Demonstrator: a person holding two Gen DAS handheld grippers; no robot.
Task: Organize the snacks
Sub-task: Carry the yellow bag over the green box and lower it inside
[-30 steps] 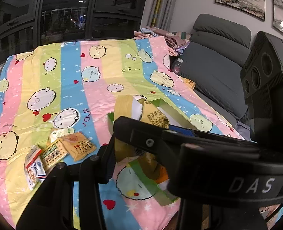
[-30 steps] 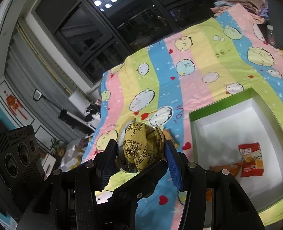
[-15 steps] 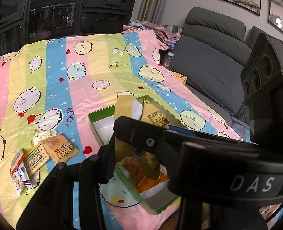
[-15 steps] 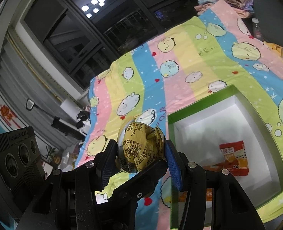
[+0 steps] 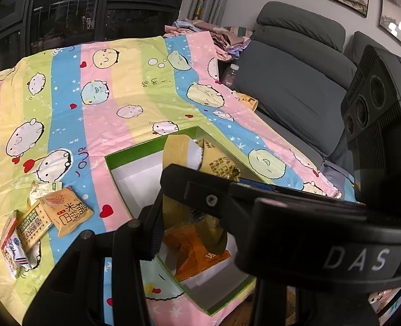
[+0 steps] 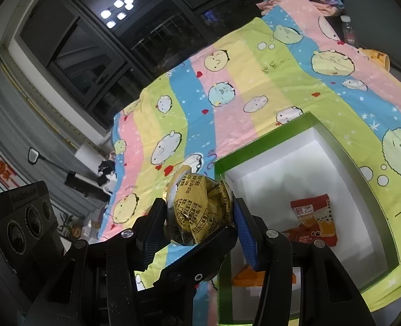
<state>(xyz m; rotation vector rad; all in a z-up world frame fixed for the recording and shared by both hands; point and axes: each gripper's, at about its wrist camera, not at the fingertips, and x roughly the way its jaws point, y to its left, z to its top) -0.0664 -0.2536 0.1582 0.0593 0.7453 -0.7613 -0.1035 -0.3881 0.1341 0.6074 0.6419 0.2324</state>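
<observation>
Right tool (image 6: 200, 214) clamped on yellow snack pack (image 6: 200, 206) bearing black Chinese print; left tool (image 5: 197, 190) likewise; "DAS" lower right.

Both cameras rode on the hand-held grippers and looked forward and down along the fingers. The left view faced across the striped bedsheet (image 5: 97, 114) toward the grey sofa (image 5: 290, 81), close above the green-edged box (image 5: 151, 146). The right view faced the dark windows (image 6: 97, 54). Both shared the box and sheet.
</observation>
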